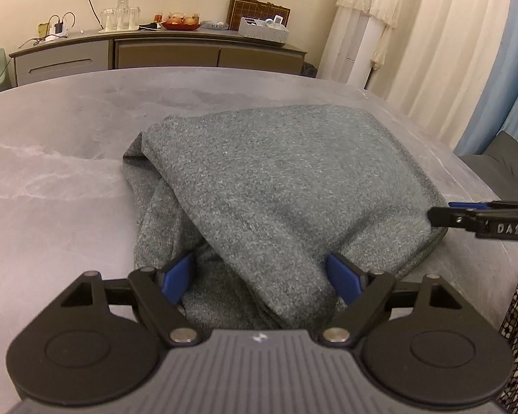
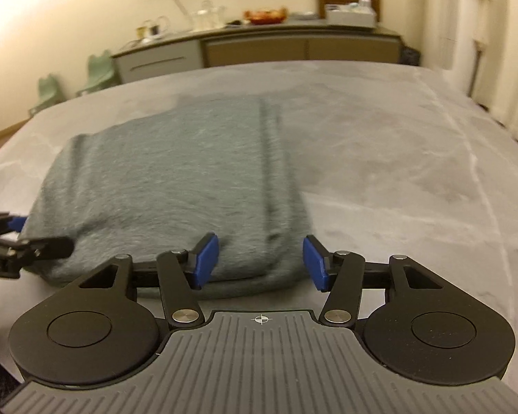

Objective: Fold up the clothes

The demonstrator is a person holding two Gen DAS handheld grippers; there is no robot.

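Sweater (image 1: pixel 276 186), grey heathered knit, lies folded into a thick bundle on the grey marbled bench (image 1: pixel 51 145). Left wrist view: top layer is smooth and slopes toward me; on its left side loose layers gape open in a dark crease and spill down in wrinkles. My left tongs (image 1: pixel 260 277) stand wide apart, the near edge of the bundle running in between the two blue pads, cloth against or just beside both; I cannot tell whether they press it. My right tongs (image 1: pixel 442 215) come in from the right edge, tip at the sweater's right border; from this side view I cannot tell how their jaws stand.

Right wrist view, somewhat blurred: sweater (image 2: pixel 162 186) reads as a flat rectangle with a ribbed band down its right side. My right tongs (image 2: pixel 260 264) are apart, straddling the near right corner, with the right pad over bare bench (image 2: pixel 414 172). Left tongs (image 2: pixel 31 241) show at the sweater's near left edge.
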